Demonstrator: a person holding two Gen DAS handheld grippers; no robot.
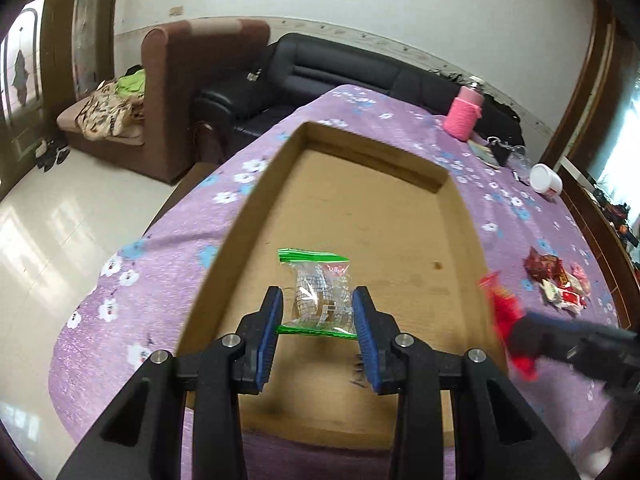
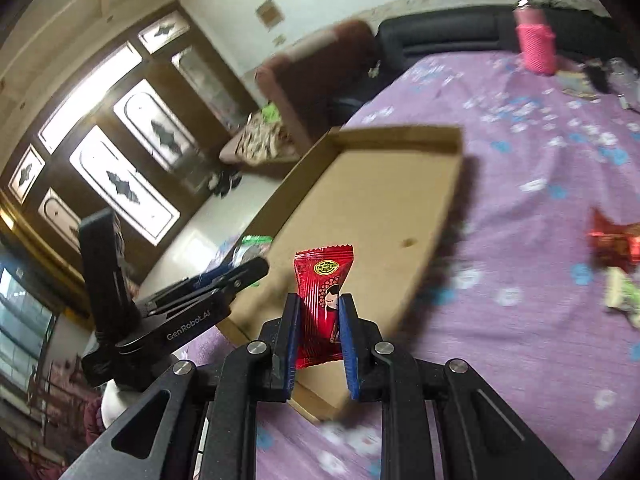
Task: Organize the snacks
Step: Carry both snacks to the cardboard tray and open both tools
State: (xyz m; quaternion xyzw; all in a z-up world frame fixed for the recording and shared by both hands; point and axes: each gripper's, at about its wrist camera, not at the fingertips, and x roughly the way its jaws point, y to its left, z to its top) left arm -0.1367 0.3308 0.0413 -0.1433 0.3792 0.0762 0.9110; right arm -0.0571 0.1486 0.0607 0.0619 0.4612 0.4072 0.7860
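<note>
A shallow cardboard tray (image 1: 280, 176) lies on the purple flowered tablecloth. In the left wrist view my left gripper (image 1: 318, 308) holds a clear snack bag with green strips (image 1: 320, 292) between its blue pads, just over the tray floor. My right gripper (image 2: 319, 314) is shut on a red candy packet (image 2: 322, 280), held upright above the tray's near right edge (image 2: 436, 240). It shows blurred in the left wrist view (image 1: 508, 320). My left gripper also shows at the left of the right wrist view (image 2: 240, 272).
Loose red and white snack wrappers (image 1: 560, 284) lie on the cloth right of the tray. A pink knitted bottle (image 1: 464, 112), a white jar (image 1: 546, 178) and small items stand at the far right. Sofas stand beyond the table.
</note>
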